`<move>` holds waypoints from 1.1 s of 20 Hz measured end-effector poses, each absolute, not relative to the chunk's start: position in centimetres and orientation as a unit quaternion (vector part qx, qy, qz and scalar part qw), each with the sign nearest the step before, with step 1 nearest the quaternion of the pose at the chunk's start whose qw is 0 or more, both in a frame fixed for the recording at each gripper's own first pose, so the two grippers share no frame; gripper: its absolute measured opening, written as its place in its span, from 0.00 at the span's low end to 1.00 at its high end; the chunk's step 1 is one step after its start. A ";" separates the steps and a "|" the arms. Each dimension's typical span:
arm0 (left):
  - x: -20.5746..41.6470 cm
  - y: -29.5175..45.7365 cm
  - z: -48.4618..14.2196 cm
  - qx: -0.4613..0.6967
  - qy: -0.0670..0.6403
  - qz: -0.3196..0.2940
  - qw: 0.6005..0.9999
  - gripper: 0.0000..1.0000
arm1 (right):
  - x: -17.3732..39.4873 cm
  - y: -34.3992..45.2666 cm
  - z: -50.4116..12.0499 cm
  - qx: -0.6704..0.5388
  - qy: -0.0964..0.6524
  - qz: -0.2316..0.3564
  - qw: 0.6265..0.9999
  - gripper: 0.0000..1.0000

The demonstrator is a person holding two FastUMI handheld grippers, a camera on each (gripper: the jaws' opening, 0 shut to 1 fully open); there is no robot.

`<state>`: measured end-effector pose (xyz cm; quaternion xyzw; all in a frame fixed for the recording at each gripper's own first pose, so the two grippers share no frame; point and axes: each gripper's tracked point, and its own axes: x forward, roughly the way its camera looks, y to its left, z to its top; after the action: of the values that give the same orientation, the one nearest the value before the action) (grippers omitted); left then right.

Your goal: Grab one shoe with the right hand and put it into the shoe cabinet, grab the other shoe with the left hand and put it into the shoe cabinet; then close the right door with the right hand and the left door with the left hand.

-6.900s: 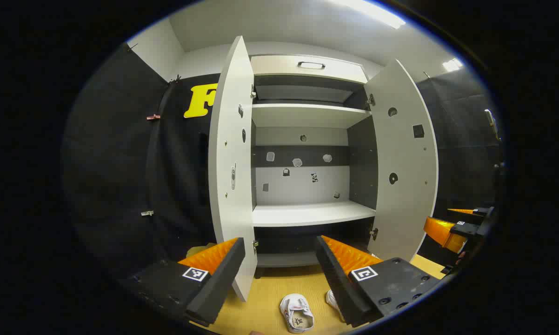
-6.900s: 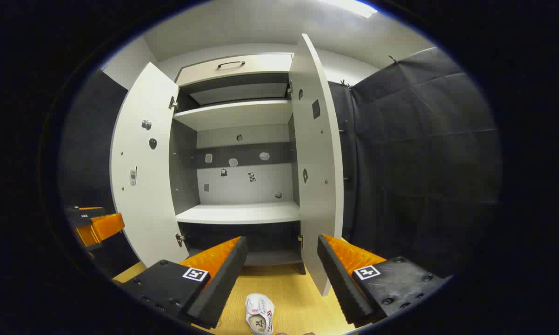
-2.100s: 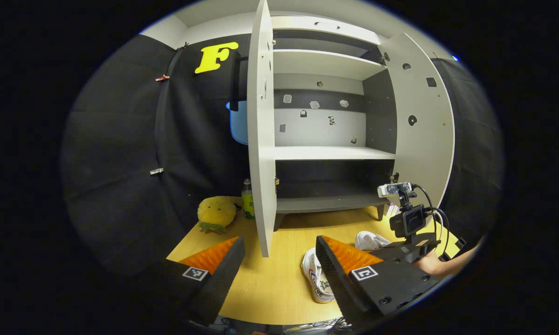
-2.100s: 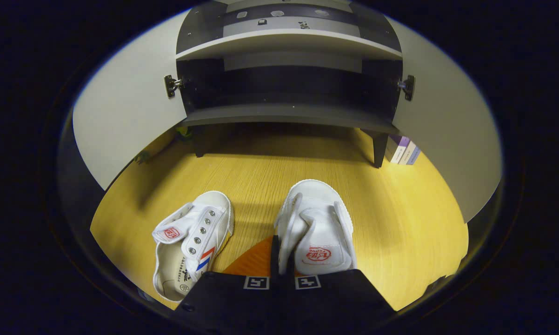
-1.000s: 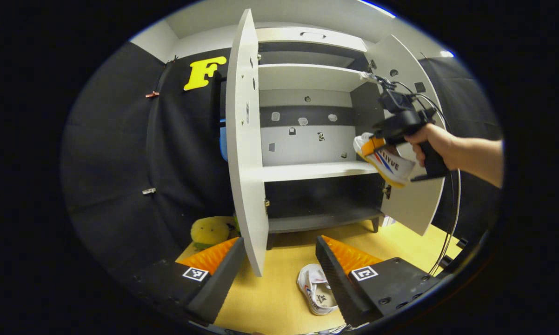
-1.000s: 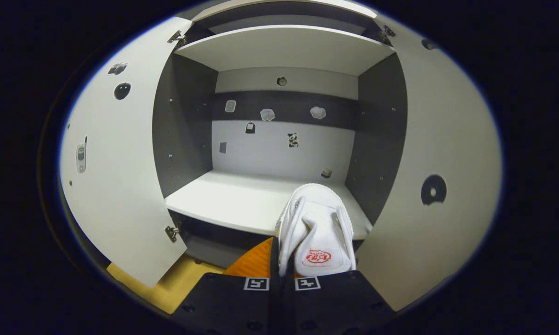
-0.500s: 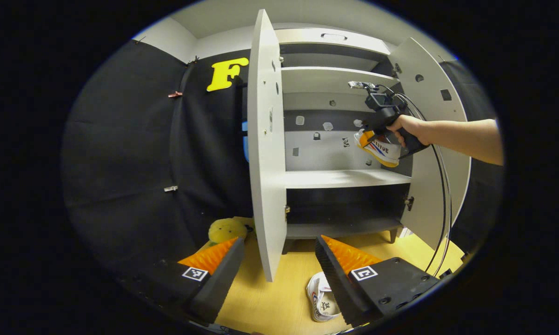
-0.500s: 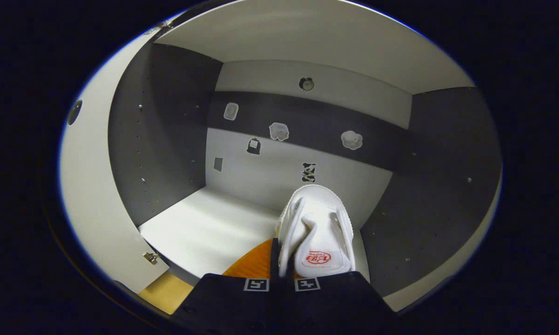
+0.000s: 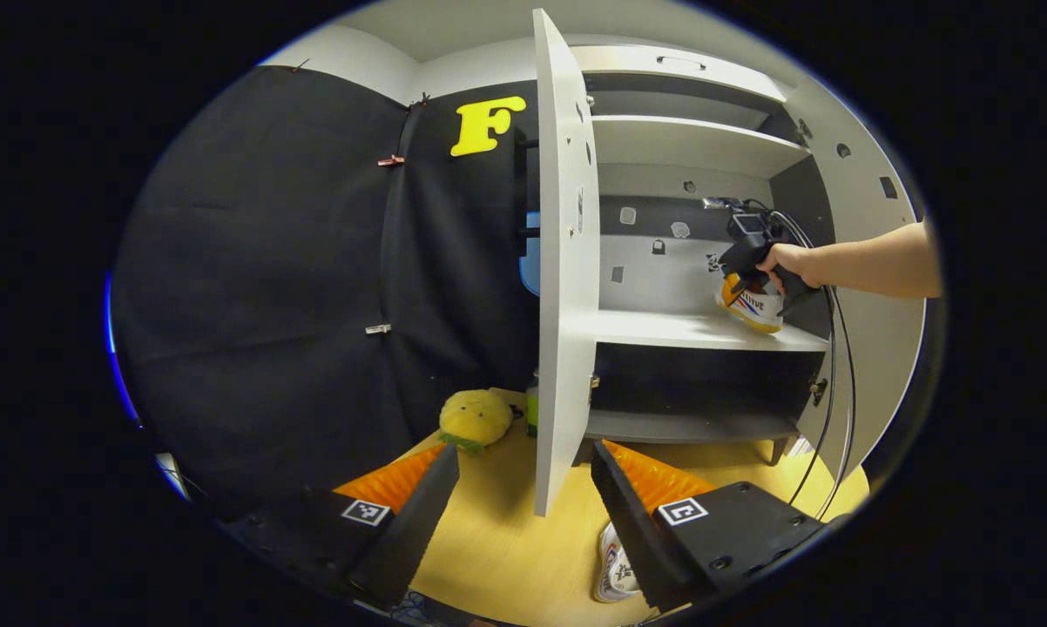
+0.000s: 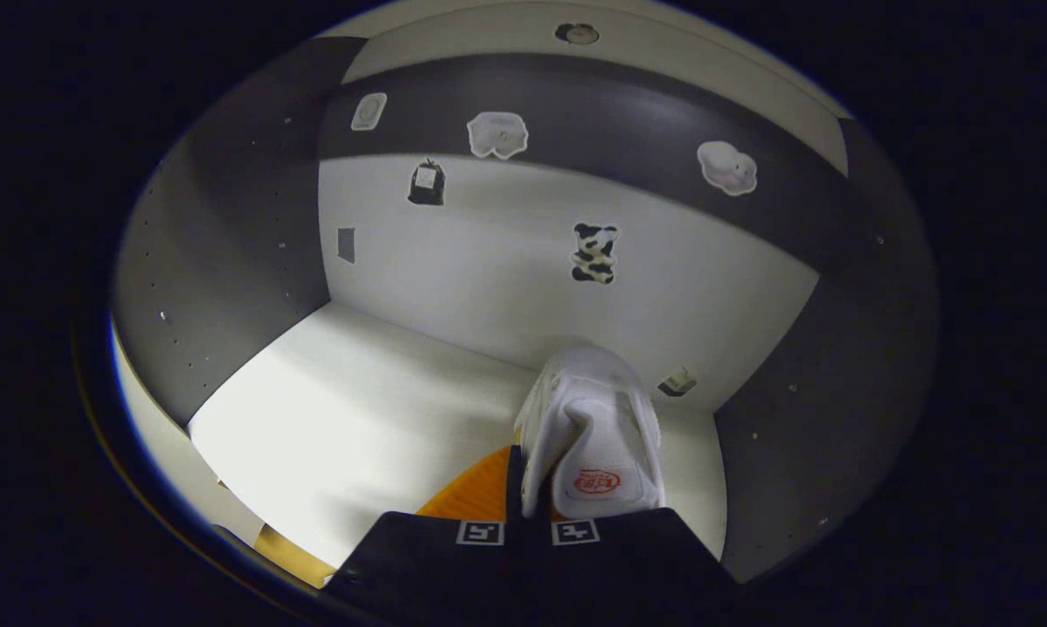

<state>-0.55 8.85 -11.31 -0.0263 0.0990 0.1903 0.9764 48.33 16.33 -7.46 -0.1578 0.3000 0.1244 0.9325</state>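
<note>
In the right gripper view my right gripper (image 10: 523, 501) is shut on the side of a white shoe (image 10: 591, 435) and holds it just above the right end of the cabinet's white middle shelf (image 10: 341, 418). The left gripper view shows that same shoe (image 9: 753, 306) and right gripper (image 9: 737, 289), held by a hand (image 9: 786, 261), inside the open shoe cabinet (image 9: 689, 139). My left gripper (image 9: 523, 505) is open and holds nothing, low over the wooden floor. The other white shoe (image 9: 615, 575) lies on the floor by its right finger, partly hidden. The left door (image 9: 560, 261) stands open, edge-on.
A yellow plush toy (image 9: 476, 418) and a green bottle (image 9: 531, 416) sit on the wooden floor (image 9: 506, 557) left of the left door. The right door (image 9: 872, 218) stands open at the far right. Cables (image 9: 828, 418) hang from the right gripper. Stickers (image 10: 595, 252) dot the cabinet's back wall.
The right gripper carried its shoe deeper into the cabinet and down toward the middle shelf. The left gripper view swung left; the left gripper stays open.
</note>
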 end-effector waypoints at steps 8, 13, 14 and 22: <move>-0.4 8.2 -10.5 -0.013 0.093 0.187 0.978 0.95 | 47.8 16.3 -8.4 -0.130 0.330 0.114 0.928 0.20; -0.1 7.0 -10.3 -0.008 0.090 0.155 0.984 0.95 | 43.4 17.6 -5.5 -0.126 0.303 0.148 0.933 0.96; -0.3 6.8 -10.3 -0.006 0.090 0.148 0.985 0.95 | 42.5 17.7 -4.6 -0.135 0.287 0.150 0.936 0.99; -0.9 6.3 -11.8 -0.026 0.095 0.093 0.991 0.96 | 31.3 16.5 -0.9 -0.094 0.205 0.157 0.961 0.98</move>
<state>-0.93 6.27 -11.81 -0.0261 0.0948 0.0927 0.9908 31.31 16.53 -0.91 -0.0944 0.2054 0.1572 0.9614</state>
